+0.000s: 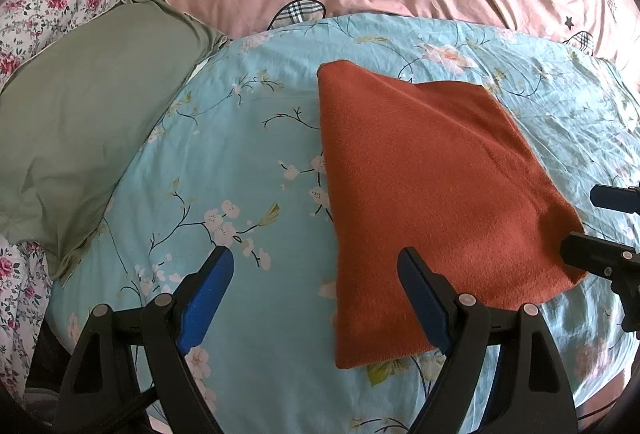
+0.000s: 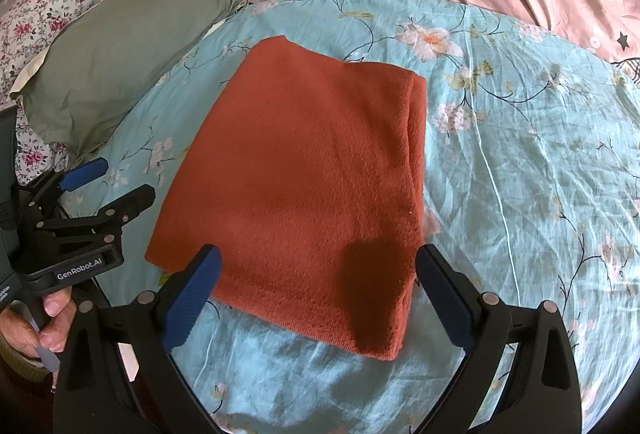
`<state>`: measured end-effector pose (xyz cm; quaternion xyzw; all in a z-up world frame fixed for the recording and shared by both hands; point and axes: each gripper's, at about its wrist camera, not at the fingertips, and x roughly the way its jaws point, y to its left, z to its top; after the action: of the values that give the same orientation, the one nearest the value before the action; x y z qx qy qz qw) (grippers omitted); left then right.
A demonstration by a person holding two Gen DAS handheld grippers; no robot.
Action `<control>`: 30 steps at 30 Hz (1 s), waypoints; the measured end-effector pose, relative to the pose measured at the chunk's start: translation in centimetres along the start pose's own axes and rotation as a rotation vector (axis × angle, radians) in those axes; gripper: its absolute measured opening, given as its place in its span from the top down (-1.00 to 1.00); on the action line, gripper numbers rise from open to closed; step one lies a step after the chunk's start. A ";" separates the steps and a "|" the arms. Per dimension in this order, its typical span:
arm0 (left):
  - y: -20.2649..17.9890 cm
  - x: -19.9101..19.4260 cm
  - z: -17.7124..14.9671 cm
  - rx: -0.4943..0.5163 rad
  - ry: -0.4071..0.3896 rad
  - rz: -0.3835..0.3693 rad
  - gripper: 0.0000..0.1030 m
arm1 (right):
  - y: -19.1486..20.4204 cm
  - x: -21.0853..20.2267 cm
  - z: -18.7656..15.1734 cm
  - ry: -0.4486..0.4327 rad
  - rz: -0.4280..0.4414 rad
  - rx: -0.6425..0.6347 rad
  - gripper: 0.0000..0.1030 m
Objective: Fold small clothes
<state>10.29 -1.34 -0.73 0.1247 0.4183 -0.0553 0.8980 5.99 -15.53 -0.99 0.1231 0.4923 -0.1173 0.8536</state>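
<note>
Folded rust cloth (image 2: 304, 178) flat on my blue floral bedspread (image 2: 520, 162), left tool (image 1: 316, 294) wide, empty, right tool (image 2: 320, 286) wide, empty, green pillow (image 1: 80, 114) beside

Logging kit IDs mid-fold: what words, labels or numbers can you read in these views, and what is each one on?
"GenRobot.AI": white lettering on the black body of the left gripper, seen in the right wrist view.
A second white label at the left edge of that view, below it, is cut off and too small to read.
No readable text on the rust-red cloth, the bedding or the right gripper.
</note>
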 end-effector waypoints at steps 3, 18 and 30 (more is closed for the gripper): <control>0.0 0.0 0.0 0.000 0.001 -0.001 -0.64 | 0.0 0.1 0.1 0.000 0.001 -0.001 -0.89; 0.0 0.2 0.2 0.001 0.000 -0.006 -0.64 | -0.4 0.3 0.5 -0.003 -0.002 0.003 -0.90; -0.2 0.3 0.5 0.007 0.003 -0.009 -0.64 | -0.9 0.4 0.6 -0.002 -0.005 0.001 -0.90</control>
<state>10.80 -1.65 -0.71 0.1262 0.4199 -0.0605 0.8967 6.43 -16.61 -1.10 0.1220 0.4917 -0.1199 0.8538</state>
